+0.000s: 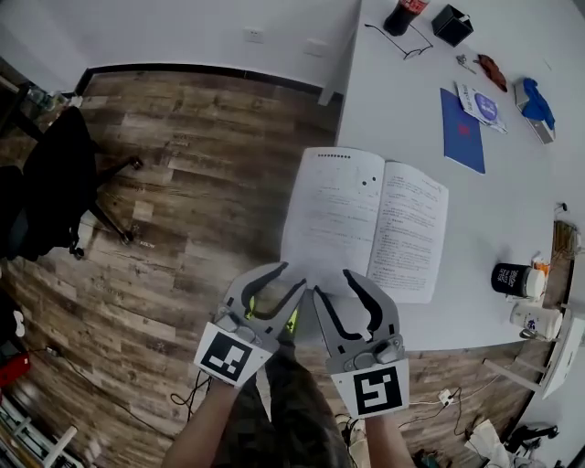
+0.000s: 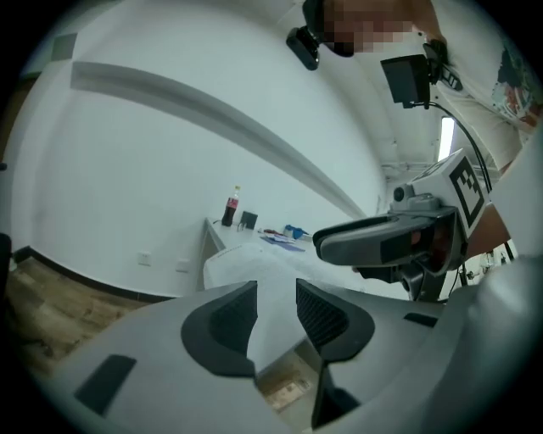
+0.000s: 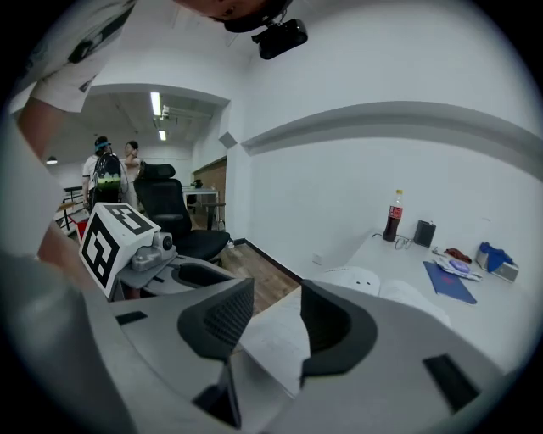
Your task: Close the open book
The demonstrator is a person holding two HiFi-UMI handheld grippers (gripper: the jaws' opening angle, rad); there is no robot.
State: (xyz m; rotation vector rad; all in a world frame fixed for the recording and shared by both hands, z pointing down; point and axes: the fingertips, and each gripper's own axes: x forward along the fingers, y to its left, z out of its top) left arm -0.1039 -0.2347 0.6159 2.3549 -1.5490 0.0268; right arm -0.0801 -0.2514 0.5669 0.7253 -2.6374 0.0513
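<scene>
Open book [image 1: 366, 219]: flat, pages up, at near left part of white table [image 1: 512, 201]. Left page juts past table edge over wooden floor [image 1: 201, 164]. My right gripper [image 1: 335, 281]: jaws wide apart, page corner showing between them, not pinched. My left gripper [image 1: 291, 276]: jaws narrowly parted, nothing gripped, just beside right one at book's near edge. Blue booklet [image 1: 463, 130] and cola bottle [image 1: 403, 15] farther back. Black mug [image 1: 510, 279] at right.

Nothing can be read. The book [image 1: 364, 218] has print too small to read, the bottle [image 1: 405, 13] a blurred red label, the black cup [image 1: 510, 279] unclear white print.
</scene>
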